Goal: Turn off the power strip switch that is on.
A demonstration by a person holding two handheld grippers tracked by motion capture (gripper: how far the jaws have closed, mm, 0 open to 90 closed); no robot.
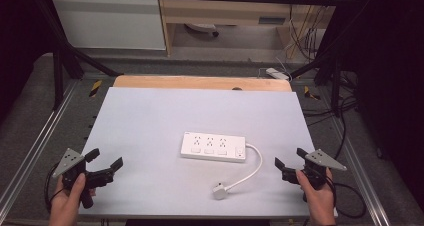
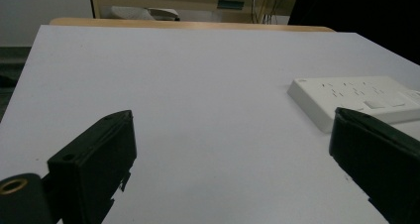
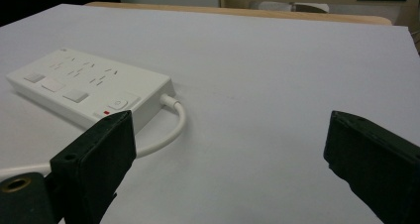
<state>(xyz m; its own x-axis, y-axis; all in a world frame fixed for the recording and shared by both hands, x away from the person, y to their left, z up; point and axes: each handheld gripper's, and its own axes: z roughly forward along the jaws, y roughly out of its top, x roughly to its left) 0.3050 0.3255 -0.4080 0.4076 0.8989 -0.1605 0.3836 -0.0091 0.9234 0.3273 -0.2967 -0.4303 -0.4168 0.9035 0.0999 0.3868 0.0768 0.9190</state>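
white table [image 1: 150, 116] – a white power strip [image 1: 213, 147] with its cord [image 1: 250, 173] lies flat.

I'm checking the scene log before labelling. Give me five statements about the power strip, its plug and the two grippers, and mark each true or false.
1. The white power strip lies flat on the table. True.
2. Its plug is inserted in one of its own sockets. False: the plug lies loose on the table, nearer the person.
3. The left gripper is open and holds nothing. True.
4. The right gripper is clamped on the cord. False: its jaws are apart, clear of the cord.
5. The cord leaves the strip at its switch end. True.
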